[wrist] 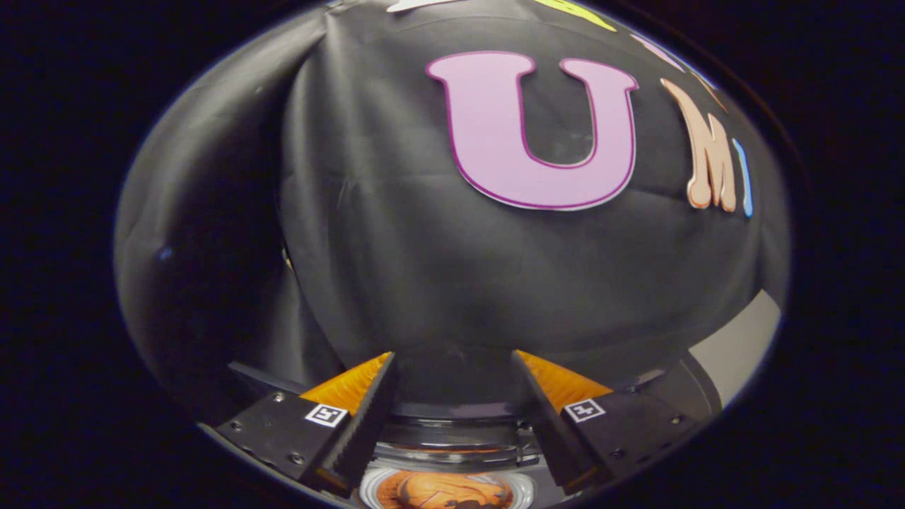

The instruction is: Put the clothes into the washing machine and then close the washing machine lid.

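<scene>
My gripper (452, 367) stands open, its two fingers spread wide with nothing between them. It faces the booth's black cloth wall. Below and between the fingers shows the top of the washing machine (452, 442), with a clear lid edge or rim crossing the gap. Beneath that rim lies a round opening (445, 491) holding something orange-brown, likely clothing, though I cannot tell for sure. Whether the lid is up or down I cannot tell.
The black cloth wall (459, 283) hangs close ahead in folds. A pale strip of wall or floor (739, 339) shows beyond the right finger.
</scene>
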Demonstrator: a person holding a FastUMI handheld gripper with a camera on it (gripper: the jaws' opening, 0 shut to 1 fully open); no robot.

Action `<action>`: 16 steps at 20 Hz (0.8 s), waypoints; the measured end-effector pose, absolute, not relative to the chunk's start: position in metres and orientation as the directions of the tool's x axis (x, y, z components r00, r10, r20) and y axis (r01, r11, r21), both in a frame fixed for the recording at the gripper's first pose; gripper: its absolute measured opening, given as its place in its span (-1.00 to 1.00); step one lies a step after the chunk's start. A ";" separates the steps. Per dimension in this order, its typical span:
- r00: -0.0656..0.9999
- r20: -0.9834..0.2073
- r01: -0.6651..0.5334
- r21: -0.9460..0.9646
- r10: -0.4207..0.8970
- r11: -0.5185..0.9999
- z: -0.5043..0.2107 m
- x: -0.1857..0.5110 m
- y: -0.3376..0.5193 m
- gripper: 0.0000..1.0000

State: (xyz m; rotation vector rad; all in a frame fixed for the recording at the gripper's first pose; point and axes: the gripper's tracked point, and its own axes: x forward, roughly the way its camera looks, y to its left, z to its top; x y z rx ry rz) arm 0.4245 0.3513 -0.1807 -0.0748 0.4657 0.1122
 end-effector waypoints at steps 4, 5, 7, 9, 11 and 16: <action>0.903 -0.418 -0.131 -0.046 0.100 0.990 -0.179 0.427 0.352 0.91; 0.906 -0.410 -0.131 -0.043 0.102 0.990 -0.179 0.426 0.353 0.91; 0.909 -0.403 -0.140 -0.047 0.110 0.989 -0.179 0.428 0.353 0.91; 0.910 -0.398 -0.147 -0.047 0.117 0.988 -0.177 0.429 0.353 0.91; 0.911 -0.395 -0.149 -0.046 0.119 0.988 -0.178 0.429 0.354 0.91; 0.916 -0.380 -0.154 -0.045 0.125 0.987 -0.178 0.430 0.354 0.91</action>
